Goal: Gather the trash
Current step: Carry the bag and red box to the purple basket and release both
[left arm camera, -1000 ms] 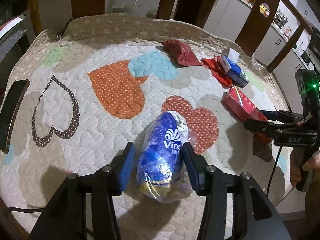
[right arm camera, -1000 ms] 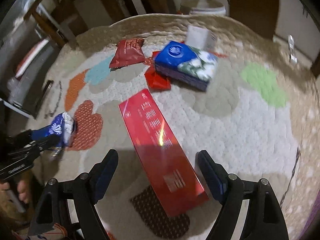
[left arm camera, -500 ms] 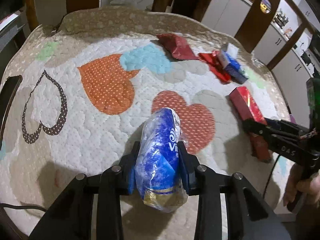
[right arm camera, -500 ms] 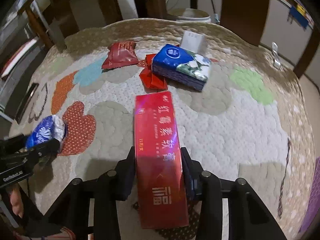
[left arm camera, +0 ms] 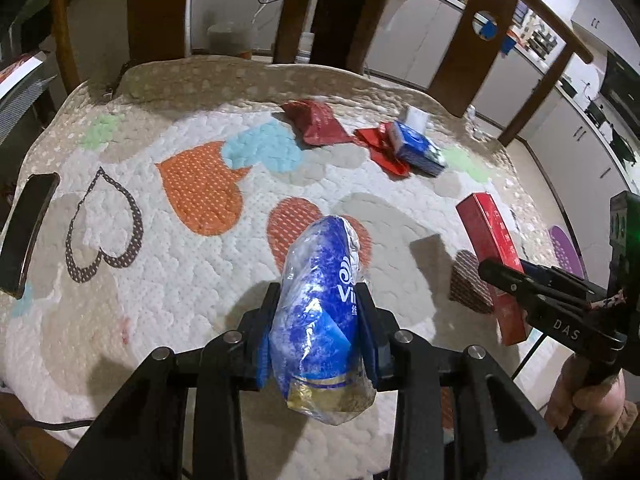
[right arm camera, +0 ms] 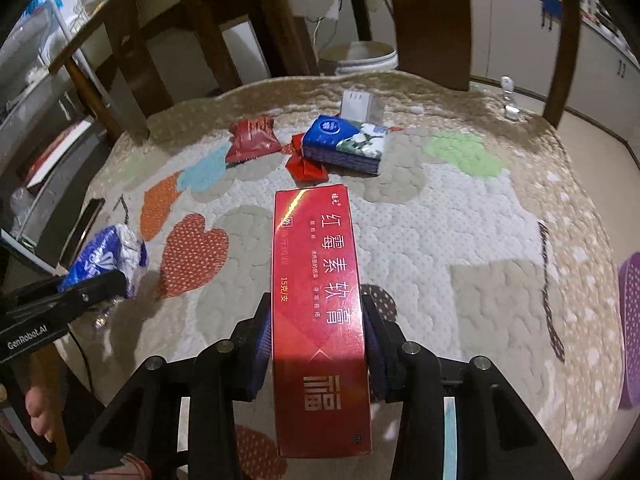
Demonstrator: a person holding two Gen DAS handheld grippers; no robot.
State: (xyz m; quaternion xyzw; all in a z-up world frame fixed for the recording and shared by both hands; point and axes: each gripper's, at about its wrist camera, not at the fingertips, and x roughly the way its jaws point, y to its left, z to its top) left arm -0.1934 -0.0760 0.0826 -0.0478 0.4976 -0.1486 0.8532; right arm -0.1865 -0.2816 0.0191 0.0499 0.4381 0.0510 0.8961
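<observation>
Your left gripper (left arm camera: pixel 316 344) is clenching the blue wrapper (left arm camera: pixel 320 320) above the bench's near edge, your right gripper (right arm camera: pixel 318 344) is clamping the red box (right arm camera: pixel 318 308), both lying lengthwise along their fingers.

Readable text, not much of it

"Vi" is seen on the blue wrapper (left arm camera: pixel 320 320); "DAS" is printed on the right gripper (left arm camera: pixel 516 280), "GenRobot.AI" on the left gripper (right arm camera: pixel 92 284). Chinese characters and "15" are printed on the red box (right arm camera: pixel 318 308).
</observation>
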